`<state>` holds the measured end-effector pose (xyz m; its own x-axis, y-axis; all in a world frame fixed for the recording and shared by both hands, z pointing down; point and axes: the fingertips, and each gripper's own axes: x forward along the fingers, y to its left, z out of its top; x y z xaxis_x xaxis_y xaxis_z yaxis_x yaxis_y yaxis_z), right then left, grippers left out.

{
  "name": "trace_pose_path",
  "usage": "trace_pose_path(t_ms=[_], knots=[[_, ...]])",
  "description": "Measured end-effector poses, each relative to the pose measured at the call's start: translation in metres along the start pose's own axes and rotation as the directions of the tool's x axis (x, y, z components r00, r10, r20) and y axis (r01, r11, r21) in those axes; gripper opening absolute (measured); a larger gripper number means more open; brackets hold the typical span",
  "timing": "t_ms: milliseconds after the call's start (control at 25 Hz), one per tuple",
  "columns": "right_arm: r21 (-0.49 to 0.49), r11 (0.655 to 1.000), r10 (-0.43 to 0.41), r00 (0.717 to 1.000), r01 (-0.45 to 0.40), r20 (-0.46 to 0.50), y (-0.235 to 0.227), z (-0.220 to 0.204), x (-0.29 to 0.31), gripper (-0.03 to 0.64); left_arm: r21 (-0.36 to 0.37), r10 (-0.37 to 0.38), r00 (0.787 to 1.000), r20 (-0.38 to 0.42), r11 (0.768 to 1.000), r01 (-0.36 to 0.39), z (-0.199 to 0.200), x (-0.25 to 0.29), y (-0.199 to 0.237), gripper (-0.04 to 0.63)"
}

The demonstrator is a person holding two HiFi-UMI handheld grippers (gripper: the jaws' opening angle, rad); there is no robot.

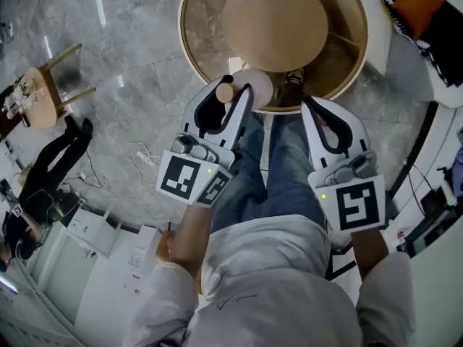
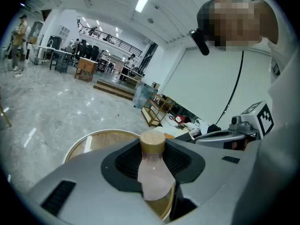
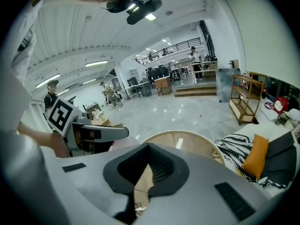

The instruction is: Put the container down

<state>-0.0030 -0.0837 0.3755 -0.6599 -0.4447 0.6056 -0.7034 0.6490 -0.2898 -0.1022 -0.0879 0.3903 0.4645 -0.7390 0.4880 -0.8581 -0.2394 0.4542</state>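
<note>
In the head view my left gripper (image 1: 235,94) is shut on a small pale pink container (image 1: 255,84) with a wooden cap (image 1: 225,91). It holds the container over the near edge of a round glass table with a gold rim (image 1: 189,42). The left gripper view shows the container (image 2: 154,177) clamped between the black pads, with the cap (image 2: 153,142) pointing away, and my left gripper (image 2: 153,168) above the table rim (image 2: 89,142). My right gripper (image 1: 318,114) hangs to the right near the table edge. Its jaws (image 3: 143,172) are shut with nothing between them.
A wooden lower shelf (image 1: 275,24) shows through the glass. A sofa with an orange cushion (image 1: 419,6) and a striped one stands to the right. On the marble floor to the left are a wooden chair (image 1: 43,96), cables (image 1: 145,157) and white boxes (image 1: 94,230). My legs are below the grippers.
</note>
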Motion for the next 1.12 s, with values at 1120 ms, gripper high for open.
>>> trace_pose_path(t_ms=[1120], knots=[[0.057, 0.997, -0.053, 0.998, 0.054, -0.017, -0.053, -0.036, 0.054, 0.016, 0.029, 0.003, 0.999, -0.054, 1.0, -0.002, -0.038, 0.053, 0.034, 0.146]])
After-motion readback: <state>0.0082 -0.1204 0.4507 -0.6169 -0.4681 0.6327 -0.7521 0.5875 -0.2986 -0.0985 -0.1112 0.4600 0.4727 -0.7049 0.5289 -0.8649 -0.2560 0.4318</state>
